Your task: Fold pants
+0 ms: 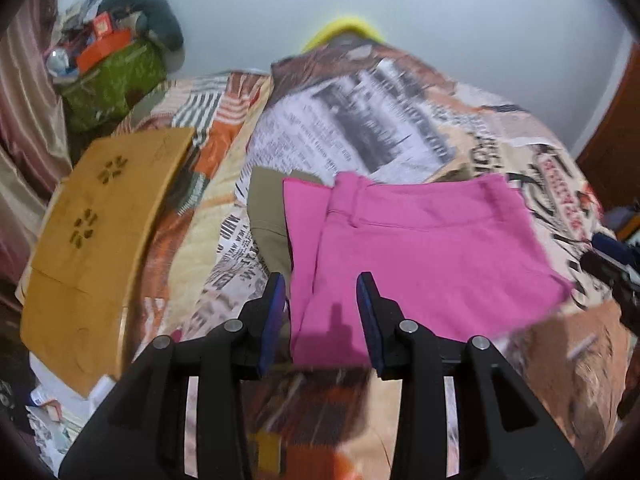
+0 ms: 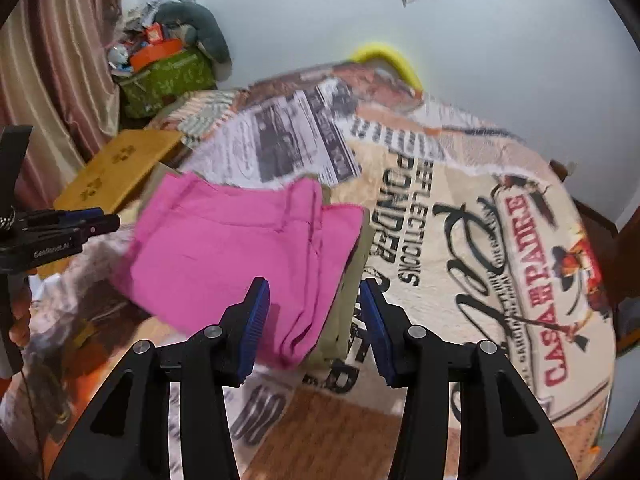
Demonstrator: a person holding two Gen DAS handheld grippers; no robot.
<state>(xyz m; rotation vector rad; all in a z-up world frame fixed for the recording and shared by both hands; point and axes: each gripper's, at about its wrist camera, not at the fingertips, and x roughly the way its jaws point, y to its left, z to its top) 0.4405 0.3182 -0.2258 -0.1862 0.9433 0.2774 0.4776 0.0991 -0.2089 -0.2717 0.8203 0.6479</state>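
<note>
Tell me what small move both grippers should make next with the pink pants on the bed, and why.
Probably draw both grippers back and clear. The pink pants already lie as a folded rectangle on the printed bedspread, partly over a khaki garment. The left gripper and right gripper stand with jaws apart, no cloth pinched. This pair looks finished; blur hides finer wrinkles.

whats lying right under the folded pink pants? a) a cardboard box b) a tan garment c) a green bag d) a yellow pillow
b, a tan garment pokes out from beneath the pink pants, along their edge on the bedspread.
</note>
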